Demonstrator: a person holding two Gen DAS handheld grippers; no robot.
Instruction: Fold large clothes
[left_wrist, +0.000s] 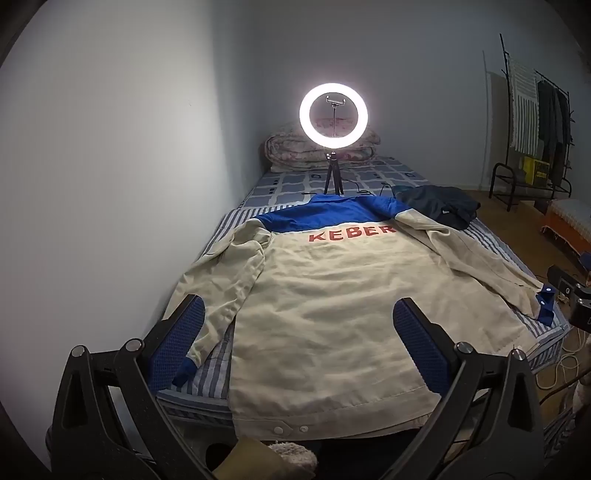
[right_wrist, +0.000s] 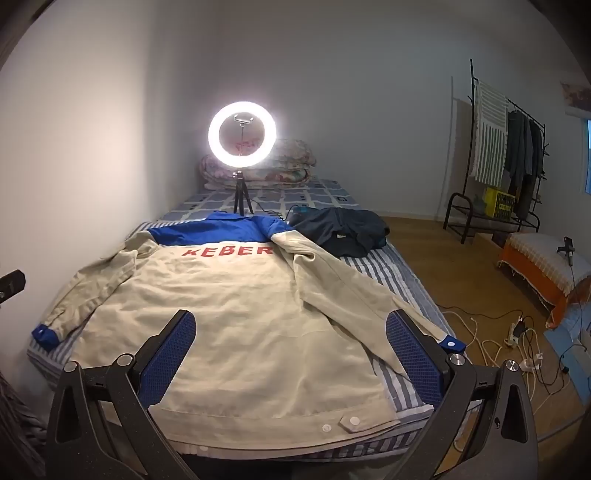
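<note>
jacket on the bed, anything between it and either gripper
Nothing visible. The left gripper and right gripper hang open above the spread jacket. The dark garment lies beyond its shoulder.

jacket (left_wrist: 332, 314) | beige, blue yoke, red KEBER | back up, flat; sleeves spread

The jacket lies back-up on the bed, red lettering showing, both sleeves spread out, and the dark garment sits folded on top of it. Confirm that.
One detail is wrong. The dark garment is not on the jacket; it lies crumpled on the bed beside the jacket's shoulder, near the ring light. The right wrist view shows this. The rest holds: back up, red lettering showing, sleeves spread.
</note>
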